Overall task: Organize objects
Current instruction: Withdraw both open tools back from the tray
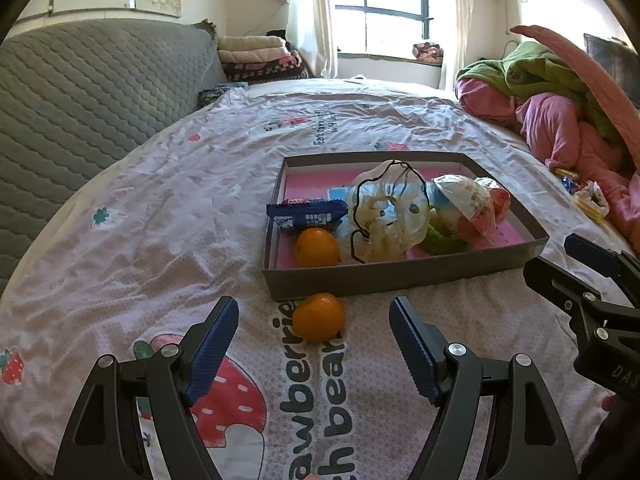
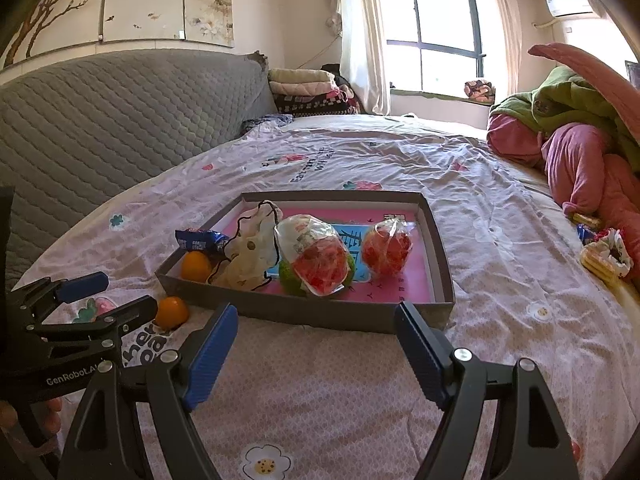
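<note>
While angled down over the bed, left gripper [image 1: 312,344] spread wide with nothing between its blue ribbed pads, a loose round orange mandarin [image 1: 318,317] lying on the sheet just ahead of the gap. Right gripper [image 2: 314,346] likewise wide open and empty, tilted down toward the near wall of the box. Both poised side by side, near each other; part of a hand visible low at the edge of the right wrist view, behind the left gripper.

Shallow grey cardboard box with pink floor [image 1: 400,276] sitting on the bed, holding a second orange mandarin [image 1: 317,247] in its near left corner, a blue foil snack packet [image 1: 306,214] draped over the left wall, a crumpled clear plastic bag with black drawstring [image 1: 384,220], a clear bag with red and green contents [image 2: 316,260], and a smaller red bagged bundle [image 2: 387,253]. Loose mandarin outside, just beside the near left corner.

Pale pink sheet printed with strawberries and lettering [image 1: 160,240] wrinkled across the bed; grey quilted headboard [image 1: 88,88] to the left, pink and green clothing heap [image 1: 560,112] to the right, bright curtained window [image 1: 384,0] beyond.
</note>
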Action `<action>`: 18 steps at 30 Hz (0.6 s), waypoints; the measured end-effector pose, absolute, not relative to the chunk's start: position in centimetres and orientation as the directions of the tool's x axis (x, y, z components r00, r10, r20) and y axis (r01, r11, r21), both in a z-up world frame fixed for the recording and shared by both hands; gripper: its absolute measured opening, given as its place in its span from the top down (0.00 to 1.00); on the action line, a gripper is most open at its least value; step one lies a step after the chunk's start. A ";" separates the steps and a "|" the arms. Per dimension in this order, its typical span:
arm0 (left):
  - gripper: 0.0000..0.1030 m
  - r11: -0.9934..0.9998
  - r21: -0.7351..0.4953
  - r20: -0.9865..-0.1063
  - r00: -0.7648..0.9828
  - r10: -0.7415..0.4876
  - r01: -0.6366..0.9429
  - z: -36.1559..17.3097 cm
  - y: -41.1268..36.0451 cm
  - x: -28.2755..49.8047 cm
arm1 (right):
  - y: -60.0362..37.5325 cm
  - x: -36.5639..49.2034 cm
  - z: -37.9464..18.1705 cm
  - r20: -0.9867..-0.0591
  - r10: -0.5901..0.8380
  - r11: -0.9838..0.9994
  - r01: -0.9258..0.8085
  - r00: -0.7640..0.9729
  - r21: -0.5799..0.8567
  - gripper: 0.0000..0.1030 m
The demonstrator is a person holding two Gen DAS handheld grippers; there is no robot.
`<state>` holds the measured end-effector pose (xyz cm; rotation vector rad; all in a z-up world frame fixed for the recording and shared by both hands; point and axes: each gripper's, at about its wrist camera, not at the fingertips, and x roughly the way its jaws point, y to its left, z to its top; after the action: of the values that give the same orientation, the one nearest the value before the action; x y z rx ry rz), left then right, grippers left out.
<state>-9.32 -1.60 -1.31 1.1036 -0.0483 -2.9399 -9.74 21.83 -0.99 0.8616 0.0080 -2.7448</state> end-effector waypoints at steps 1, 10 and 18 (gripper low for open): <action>0.24 -1.000 0.028 -0.657 -0.754 -0.008 -0.013 -1.3 -1.5 -9.3 | 21.9 -9.6 -1.0 -0.560 -0.253 -0.964 0.254 -0.789 0.079 0.22; 0.24 -1.000 0.019 -0.652 -0.758 -0.006 -0.008 -1.7 -1.4 -8.8 | 22.4 -8.8 -1.5 -0.550 -0.260 -0.964 0.244 -0.794 0.105 0.22; 0.24 -0.999 0.031 -0.661 -0.750 -0.008 -0.017 -2.9 -0.8 -8.2 | 22.5 -8.3 -2.5 -0.562 -0.249 -0.967 0.237 -0.789 0.097 0.22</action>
<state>-8.24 -0.85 -2.87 1.1115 -0.0554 -2.9434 -8.34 22.46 -2.51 0.8679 -0.0308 -2.7501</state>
